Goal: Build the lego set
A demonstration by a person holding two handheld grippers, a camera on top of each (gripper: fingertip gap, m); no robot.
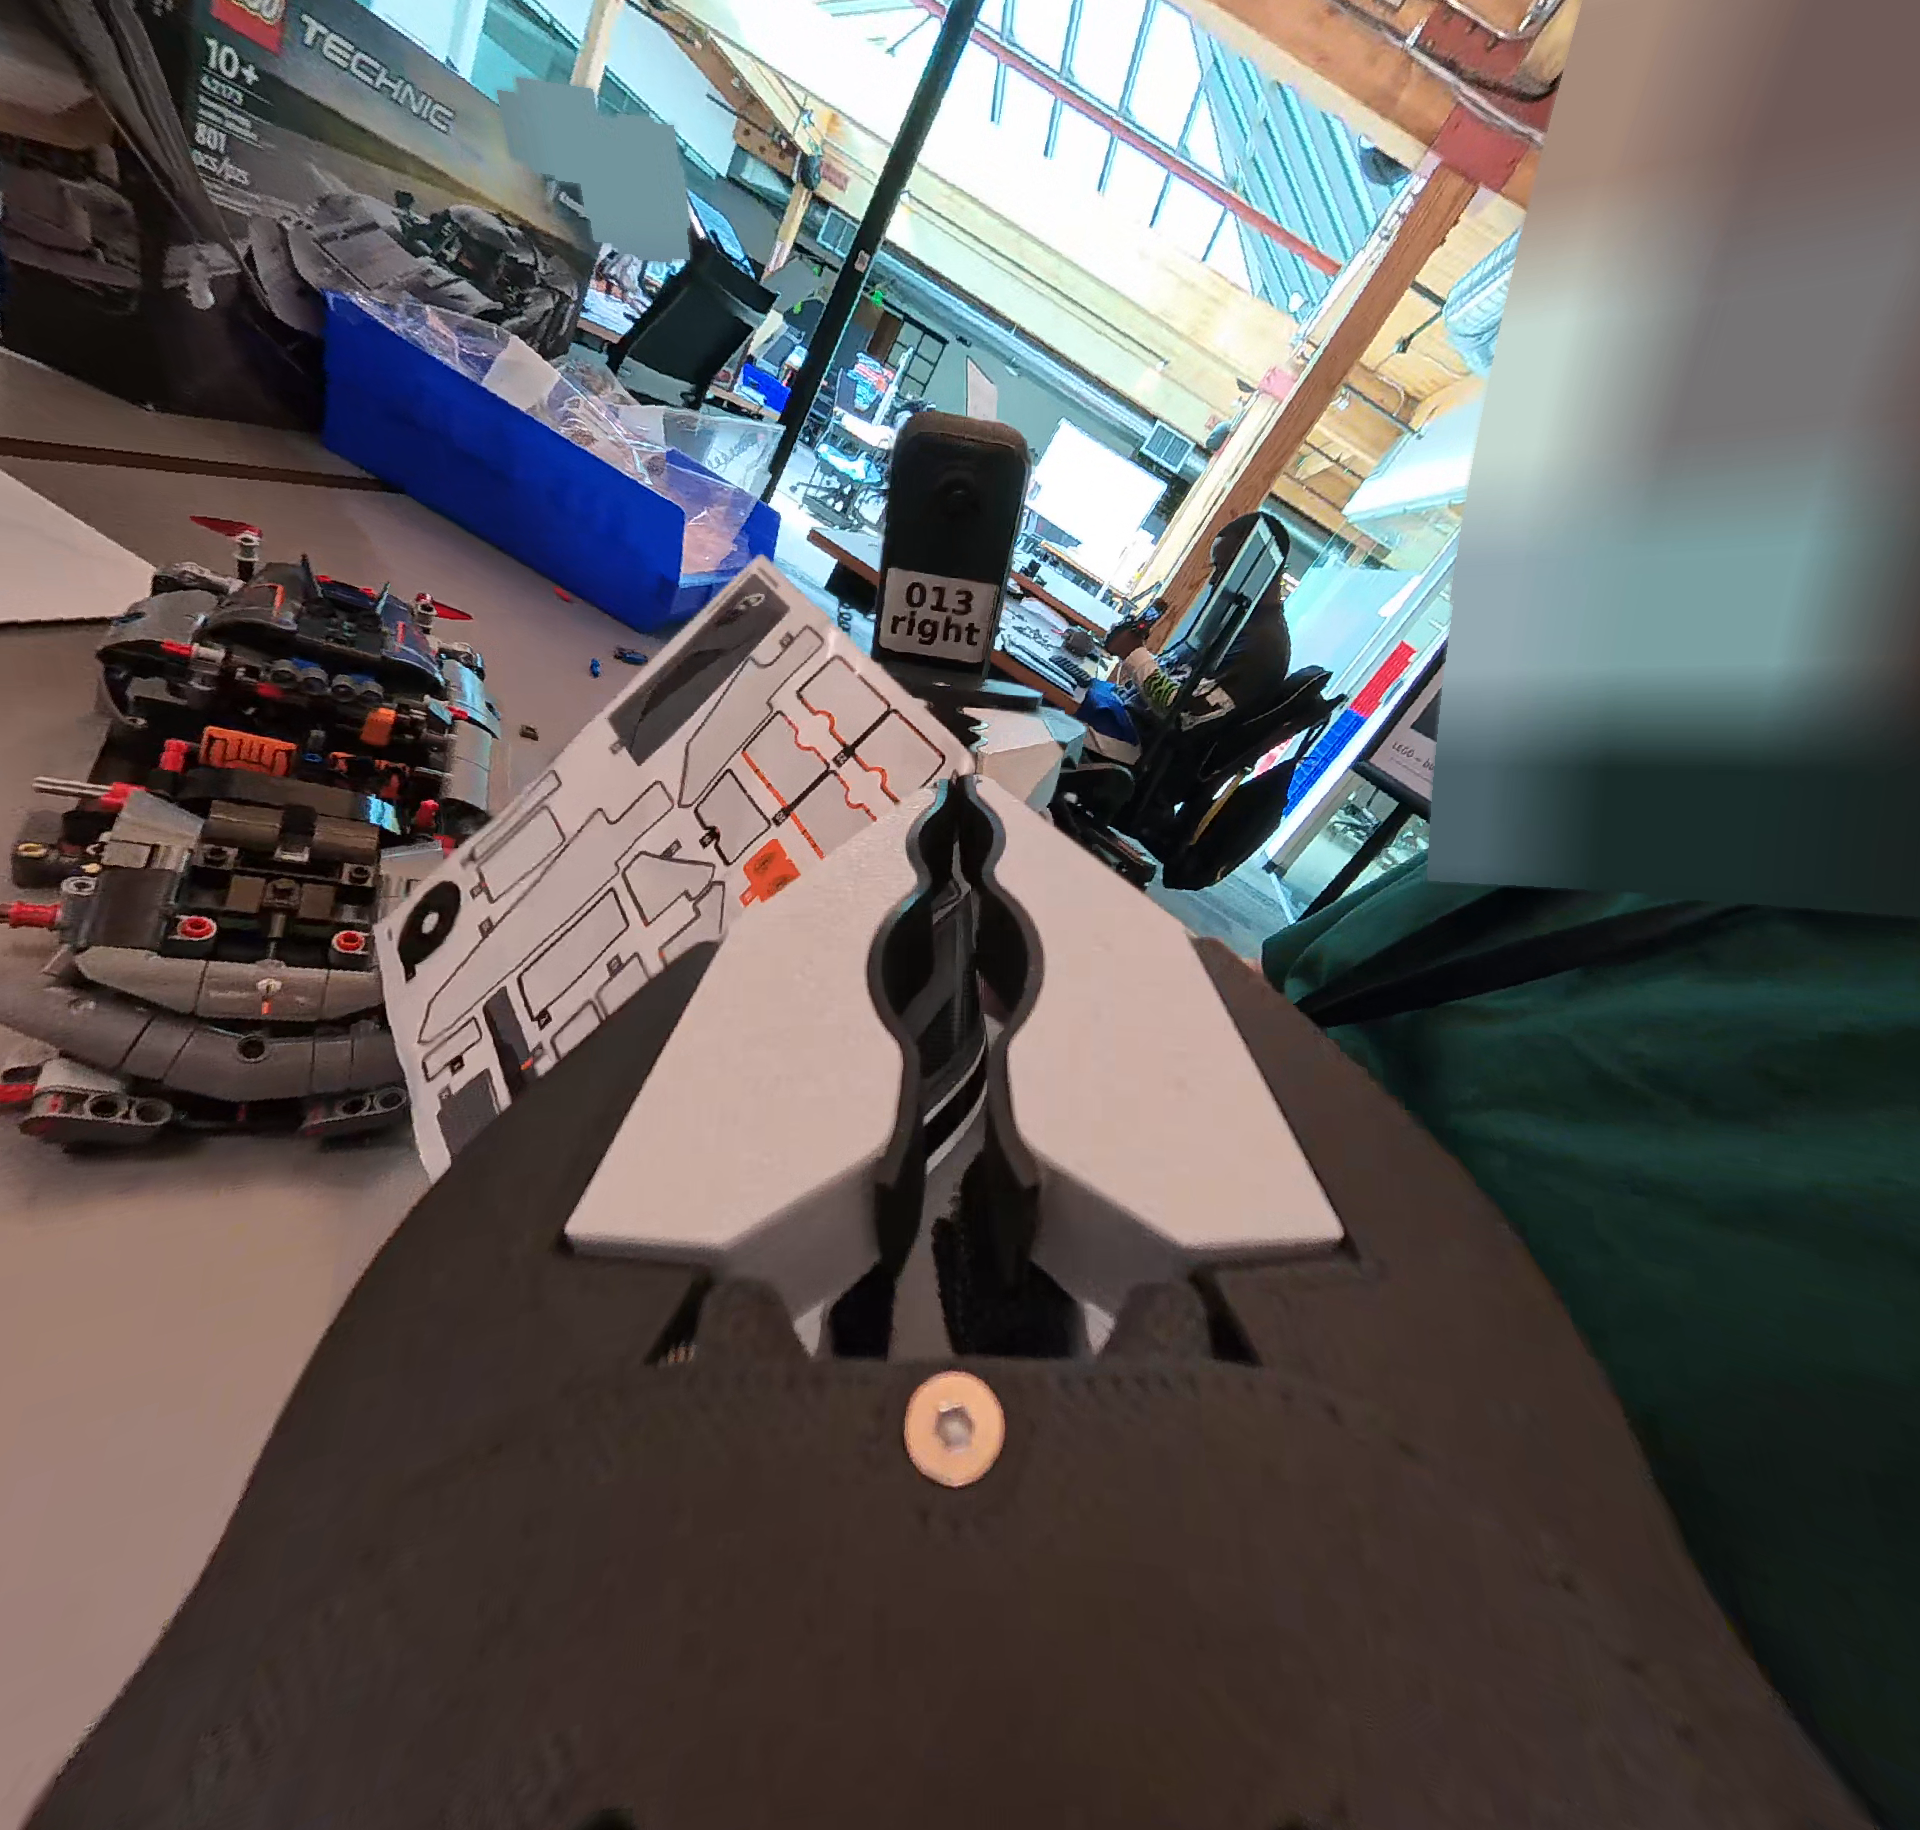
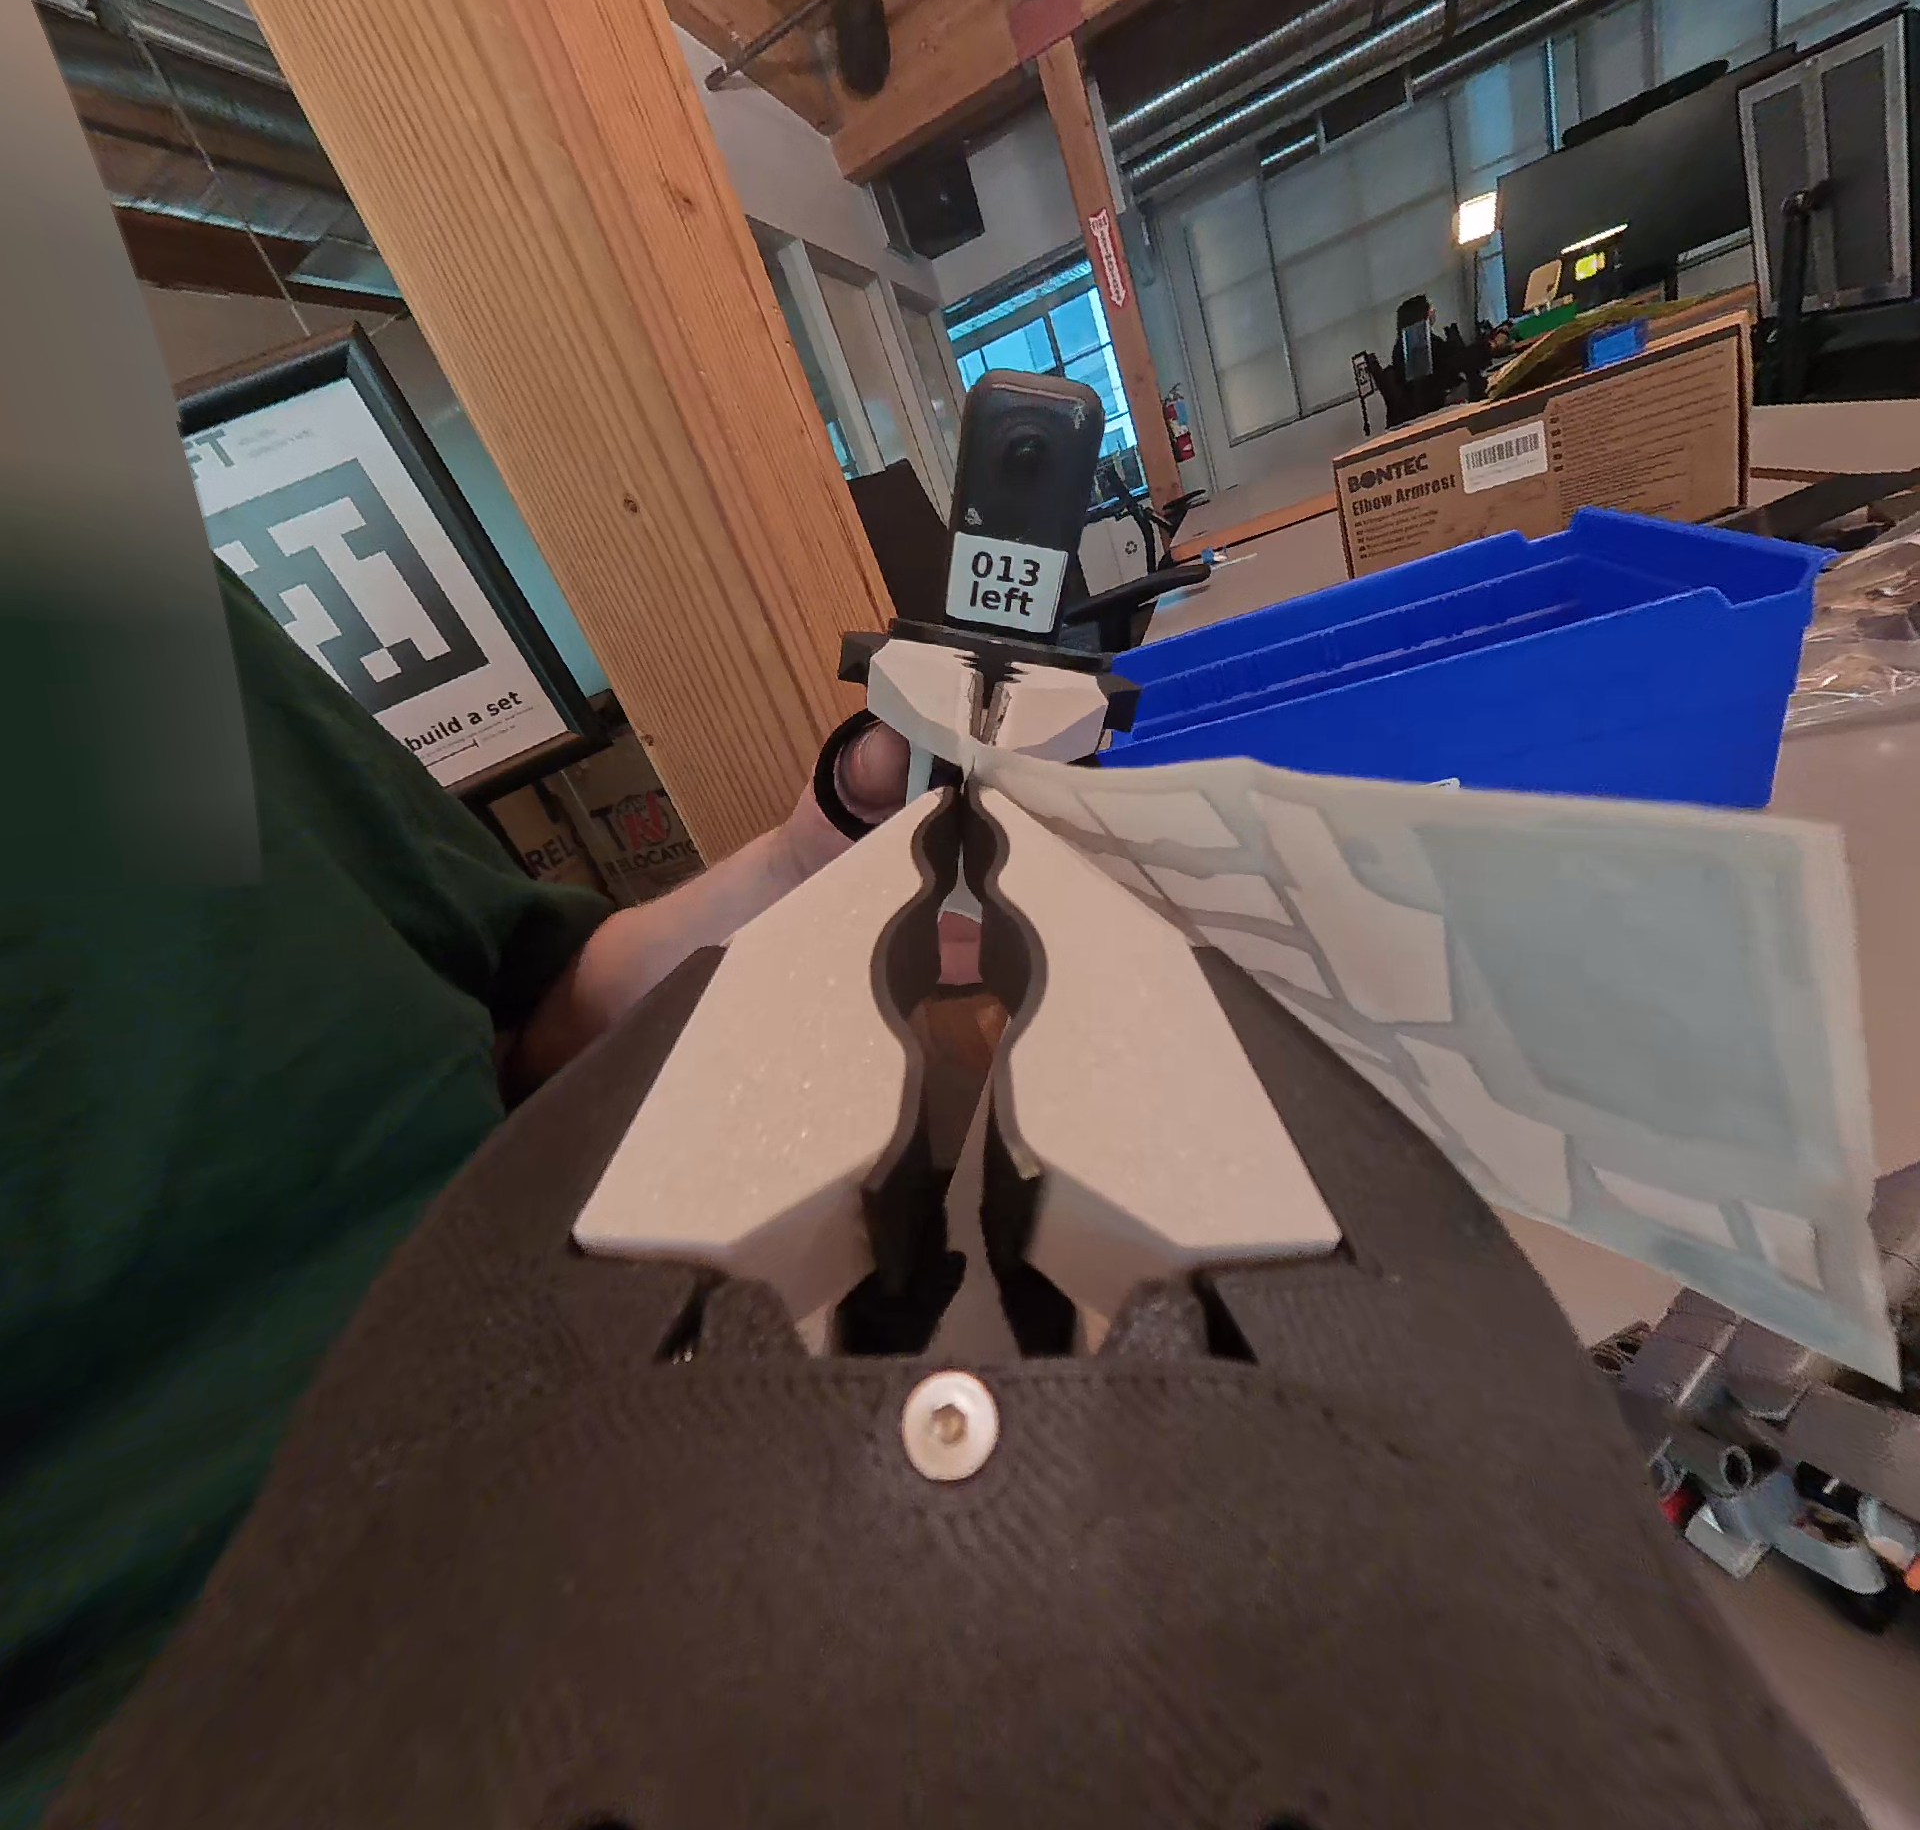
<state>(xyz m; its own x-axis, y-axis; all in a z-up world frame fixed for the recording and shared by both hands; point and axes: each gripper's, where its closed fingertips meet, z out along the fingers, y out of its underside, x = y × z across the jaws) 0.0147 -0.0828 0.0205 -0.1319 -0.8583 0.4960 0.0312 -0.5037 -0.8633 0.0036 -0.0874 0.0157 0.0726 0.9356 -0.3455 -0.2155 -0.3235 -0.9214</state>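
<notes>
Left wrist view: the left claw (image 1: 961, 793) is pressed together, its tips pinching a corner of the sticker sheet (image 1: 665, 835). The sheet is held aloft, printed face toward this camera, probably so a decal can be peeled off clear of the surface (image 1: 208, 1313). The partly built lego car (image 1: 239, 845) rests on that surface to the left, apart from the sheet. Beyond it stand a blue bin (image 1: 540, 492) holding clear bags, and the set's box (image 1: 260, 118).

Right wrist view: the right claw (image 2: 961, 793) is likewise closed, meeting the left claw (image 2: 987, 731) tip to tip at the same corner of the sheet (image 2: 1507, 1001), whose blank back shows here. Whether it grips a decal edge or the backing cannot be told. The opposed grip suggests peeling. Part of the car (image 2: 1766, 1489) lies below at right.
</notes>
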